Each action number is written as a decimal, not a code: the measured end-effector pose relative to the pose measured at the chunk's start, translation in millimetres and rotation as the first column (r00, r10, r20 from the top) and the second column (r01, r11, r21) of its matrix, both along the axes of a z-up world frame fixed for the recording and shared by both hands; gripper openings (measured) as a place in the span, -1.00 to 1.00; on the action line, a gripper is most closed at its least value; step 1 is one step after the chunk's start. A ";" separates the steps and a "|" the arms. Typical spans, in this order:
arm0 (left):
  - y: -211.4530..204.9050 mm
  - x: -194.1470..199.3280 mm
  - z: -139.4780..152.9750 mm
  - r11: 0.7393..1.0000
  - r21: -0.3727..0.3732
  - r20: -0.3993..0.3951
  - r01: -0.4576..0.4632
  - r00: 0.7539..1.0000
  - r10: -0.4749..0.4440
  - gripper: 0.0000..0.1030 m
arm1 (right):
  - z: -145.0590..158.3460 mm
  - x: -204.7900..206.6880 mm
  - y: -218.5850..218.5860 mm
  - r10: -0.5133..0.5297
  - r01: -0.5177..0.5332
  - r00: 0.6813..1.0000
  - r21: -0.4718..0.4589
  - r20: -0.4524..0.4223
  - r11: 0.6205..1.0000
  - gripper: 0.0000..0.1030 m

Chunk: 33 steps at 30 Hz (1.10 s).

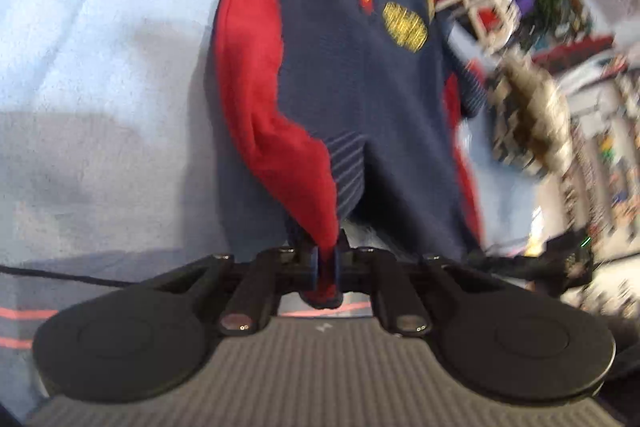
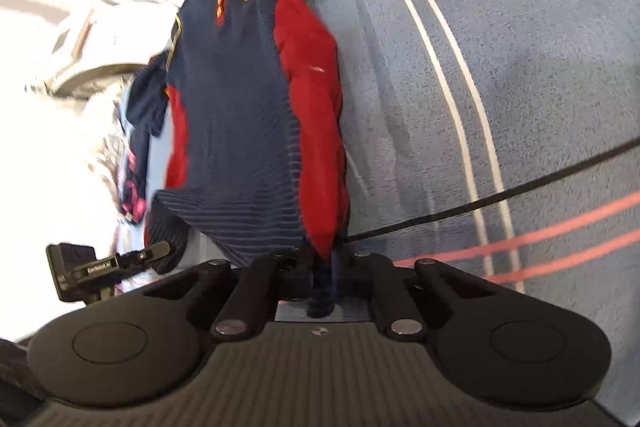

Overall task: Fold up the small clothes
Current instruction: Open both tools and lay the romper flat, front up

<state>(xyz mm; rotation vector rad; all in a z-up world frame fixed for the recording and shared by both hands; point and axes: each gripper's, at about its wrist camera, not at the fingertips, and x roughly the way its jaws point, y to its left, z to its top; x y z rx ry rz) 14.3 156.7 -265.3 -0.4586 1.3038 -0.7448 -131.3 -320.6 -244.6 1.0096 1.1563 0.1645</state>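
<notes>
Both tools — left tool (image 1: pixel 326 267), right tool (image 2: pixel 324 267) — clamp the shirt (image 1: pixel 352 75) hem; collar points away.

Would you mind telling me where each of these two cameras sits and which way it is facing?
Left wrist: on the left gripper, looking forward along its shut fingers at the navy and red shirt over the blue blanket; the other gripper shows at right.
Right wrist: on the right gripper, looking along its fingers at the same shirt, blanket at right; the other gripper shows at lower left.
Shared: both see the shirt, its yellow crest and the blanket.
</notes>
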 end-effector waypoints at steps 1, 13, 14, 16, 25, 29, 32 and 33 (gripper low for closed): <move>3.2 1.7 8.1 1.000 -0.021 0.000 -0.003 1.000 0.003 -0.88 | 8.5 -0.2 -1.8 -0.004 0.004 1.000 0.027 0.012 1.000 -0.76; 57.3 -8.9 26.4 0.978 0.117 -0.074 0.170 0.984 -0.163 -0.89 | 49.8 0.7 -18.4 0.233 -0.238 0.970 -0.080 -0.072 0.968 -0.78; 58.3 -10.1 16.8 0.972 0.144 -0.079 0.184 0.982 -0.174 -0.88 | 39.9 0.7 -16.9 0.240 -0.247 0.967 -0.085 -0.088 0.965 -0.79; 58.3 -10.8 -2.2 0.965 0.173 -0.102 0.195 0.978 -0.180 -0.88 | 24.1 0.7 -10.6 0.265 -0.277 0.958 -0.119 -0.111 0.953 -0.78; 57.4 -12.1 -23.8 0.953 0.188 -0.112 0.238 0.969 -0.220 -0.66 | 14.0 -5.0 0.6 0.317 -0.334 0.941 -0.179 -0.120 0.925 -0.48; 51.8 -18.7 -2.1 0.920 0.237 -0.134 0.311 0.949 -0.286 0.63 | 40.9 -6.6 -6.6 0.309 -0.334 0.943 -0.340 -0.126 0.879 1.00; 62.7 -28.5 28.9 0.892 0.314 -0.092 0.324 0.946 -0.312 0.68 | 77.1 -0.1 -24.2 0.285 -0.280 0.956 -0.476 -0.063 0.834 1.00; 64.4 -28.0 41.1 0.895 0.329 -0.062 0.301 0.953 -0.298 0.68 | 88.2 6.0 -29.4 0.280 -0.255 0.960 -0.501 -0.025 0.827 1.00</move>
